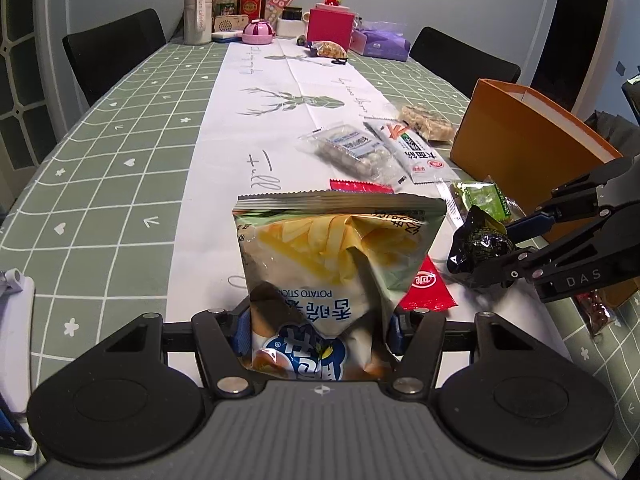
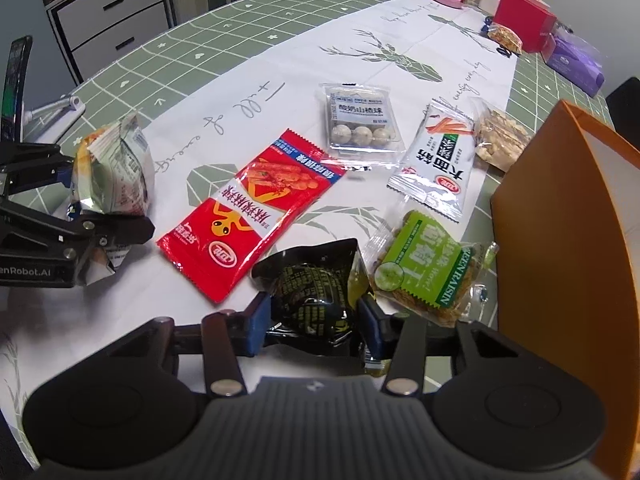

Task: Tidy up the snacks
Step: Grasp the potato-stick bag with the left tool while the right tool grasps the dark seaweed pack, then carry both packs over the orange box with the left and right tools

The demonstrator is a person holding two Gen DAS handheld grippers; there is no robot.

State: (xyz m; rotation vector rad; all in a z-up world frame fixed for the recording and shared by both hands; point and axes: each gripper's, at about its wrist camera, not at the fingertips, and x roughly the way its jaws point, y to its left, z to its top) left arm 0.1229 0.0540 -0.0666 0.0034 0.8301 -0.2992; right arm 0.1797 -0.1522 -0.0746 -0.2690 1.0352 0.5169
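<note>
Both grippers are loaded, so the step in hand appears to be the transfer of two snacks toward the orange box (image 2: 560, 208). The left gripper (image 1: 320, 320) is closed on the lower end of the potato stick bag (image 1: 340, 256), which stands upright between its fingers. The right gripper (image 2: 314, 312) is closed on the black foil snack (image 2: 312, 292), its blue pads (image 2: 256, 320) pressed against both sides of the wrapper. The box stands at the right edge of the table (image 1: 100, 160), just beside the green raisin packet (image 2: 424, 276). The next move probably calls for carrying each item over the box wall and opening the fingers above the interior (one hand at a time would avoid crowding). Remaining on the cloth are the red packet (image 2: 248, 208), the clear ball-candy pack (image 2: 360, 124) and the white packet (image 2: 436, 160). The box interior is not visible, so its contents cannot be stated. Whether the black snack is lifted or resting on the table cannot be determined.
</note>
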